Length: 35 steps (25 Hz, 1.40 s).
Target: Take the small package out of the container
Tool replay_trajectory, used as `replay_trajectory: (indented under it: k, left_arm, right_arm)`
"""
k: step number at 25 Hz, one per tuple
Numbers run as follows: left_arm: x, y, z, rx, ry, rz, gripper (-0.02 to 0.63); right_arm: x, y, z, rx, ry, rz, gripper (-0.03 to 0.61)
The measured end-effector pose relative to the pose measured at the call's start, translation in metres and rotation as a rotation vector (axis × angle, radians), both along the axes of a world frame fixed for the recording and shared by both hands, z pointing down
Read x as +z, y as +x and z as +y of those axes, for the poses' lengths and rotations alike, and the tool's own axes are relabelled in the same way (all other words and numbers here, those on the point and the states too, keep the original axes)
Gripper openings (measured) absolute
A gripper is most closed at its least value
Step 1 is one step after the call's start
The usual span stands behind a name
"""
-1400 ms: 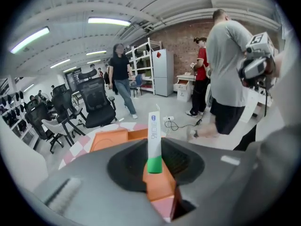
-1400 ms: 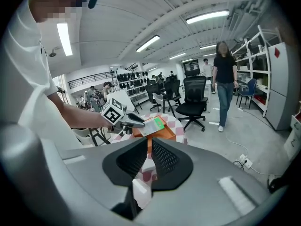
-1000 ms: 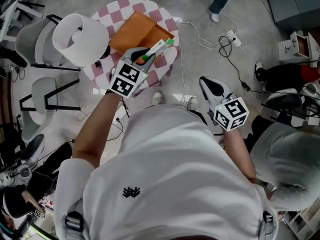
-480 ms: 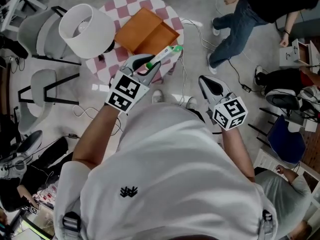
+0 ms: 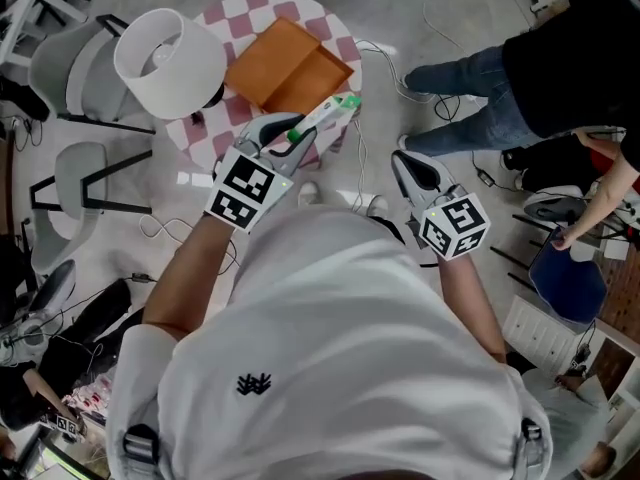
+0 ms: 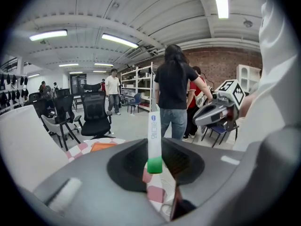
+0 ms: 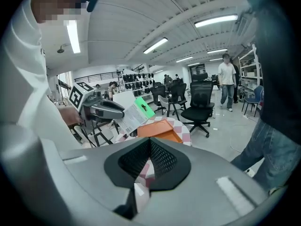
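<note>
The left gripper (image 5: 298,133) is clamped on the small package (image 5: 335,113), a flat white pack with a green end. In the left gripper view the pack stands edge-on between the two pads, its green end (image 6: 154,165) down in the throat of the jaws and its white length (image 6: 154,128) running out past the tips. The pack is clear of the orange container (image 5: 285,63), which sits on the checkered table (image 5: 335,38) just beyond and to the left of that gripper's tips. From the head view it looks like an open box with a flap lying beside it, though the angle makes that hard to confirm.

The right gripper (image 5: 405,165) hangs off to the right of the left one, well apart from it and off the table. Its own view shows the two pads meeting in a line with nothing between them. That view also catches the left gripper (image 7: 106,109) ahead and to its left, the pack (image 7: 136,113) sticking up from it at a slant, and the container (image 7: 160,130) lying lower, straight ahead.

A white lampshade (image 5: 168,60) stands at the table's edge, left of the left gripper. A person in a dark top and jeans (image 5: 520,78) is beyond the right gripper.
</note>
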<state>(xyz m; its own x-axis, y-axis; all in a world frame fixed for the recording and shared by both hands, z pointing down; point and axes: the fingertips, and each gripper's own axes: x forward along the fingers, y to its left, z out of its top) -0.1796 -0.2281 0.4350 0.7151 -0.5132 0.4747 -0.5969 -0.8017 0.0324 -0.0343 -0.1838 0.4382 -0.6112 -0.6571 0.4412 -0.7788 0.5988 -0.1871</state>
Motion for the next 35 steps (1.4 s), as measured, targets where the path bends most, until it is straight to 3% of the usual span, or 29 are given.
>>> replay_trajectory:
  k: [35]
  left_arm:
    - [0.011, 0.007, -0.008, -0.006, -0.026, -0.029, 0.146]
  right_arm:
    - [-0.005, 0.009, -0.002, 0.011, 0.018, 0.002, 0.000]
